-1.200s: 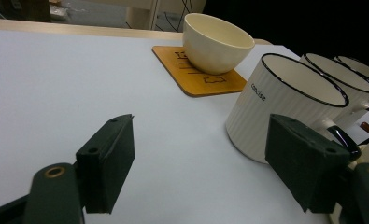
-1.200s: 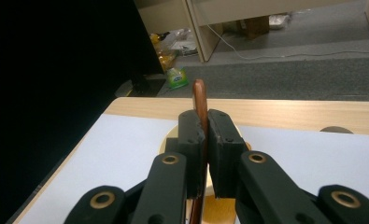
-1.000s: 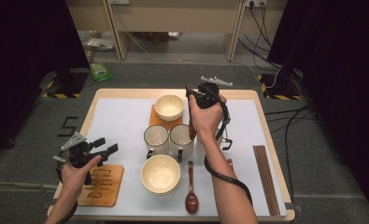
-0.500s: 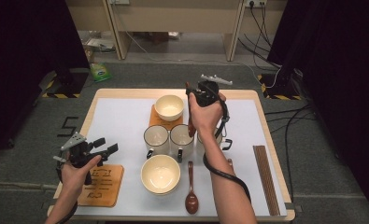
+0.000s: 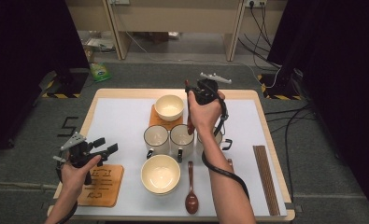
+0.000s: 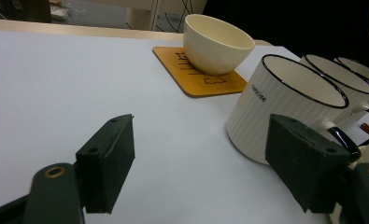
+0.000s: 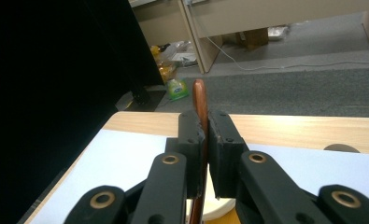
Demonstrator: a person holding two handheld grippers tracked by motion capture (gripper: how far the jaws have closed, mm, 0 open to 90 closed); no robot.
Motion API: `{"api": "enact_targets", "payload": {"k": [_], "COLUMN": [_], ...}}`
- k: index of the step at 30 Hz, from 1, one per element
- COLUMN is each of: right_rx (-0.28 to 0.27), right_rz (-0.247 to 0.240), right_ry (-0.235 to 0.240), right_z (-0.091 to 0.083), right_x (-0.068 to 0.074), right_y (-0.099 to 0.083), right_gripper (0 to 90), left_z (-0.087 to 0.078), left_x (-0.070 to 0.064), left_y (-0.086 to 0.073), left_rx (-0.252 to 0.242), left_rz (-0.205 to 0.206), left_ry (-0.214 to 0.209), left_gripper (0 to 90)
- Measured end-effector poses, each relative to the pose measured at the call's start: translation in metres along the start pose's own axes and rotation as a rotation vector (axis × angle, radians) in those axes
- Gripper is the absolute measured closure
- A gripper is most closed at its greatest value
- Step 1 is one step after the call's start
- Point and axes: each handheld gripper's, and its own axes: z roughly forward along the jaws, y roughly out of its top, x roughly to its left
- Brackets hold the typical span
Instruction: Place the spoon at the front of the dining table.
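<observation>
Right gripper clamps wooden spoon; bowls, mugs empty.

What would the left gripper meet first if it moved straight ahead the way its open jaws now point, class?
Probably the nearest white mug: in the left gripper view it stands just ahead of the left gripper, toward its right-hand jaw. Depth is unclear, so it might slip past on the bare table.

A white ribbed mug at the right of the left gripper view carries small dark lettering down its side — it looks like "concise", though too small to be sure. The wooden coaster under the bowl bears engraved characters — not legible.
</observation>
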Motion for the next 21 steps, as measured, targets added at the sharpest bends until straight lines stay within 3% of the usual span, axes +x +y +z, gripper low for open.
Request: {"api": "enact_targets", "payload": {"k": [21], "right_rx": [-0.023], "right_rz": [0.008], "right_ry": [-0.003], "right_z": [0.0082], "right_x": [-0.0037], "right_y": [0.0031], "right_gripper": [84.2], "left_z": [0.0005], "left_x": [-0.0001], "left_y": [-0.0003], "left_rx": [0.002], "left_rz": [-0.003], "left_ry": [-0.002], "left_gripper": [23.6]}}
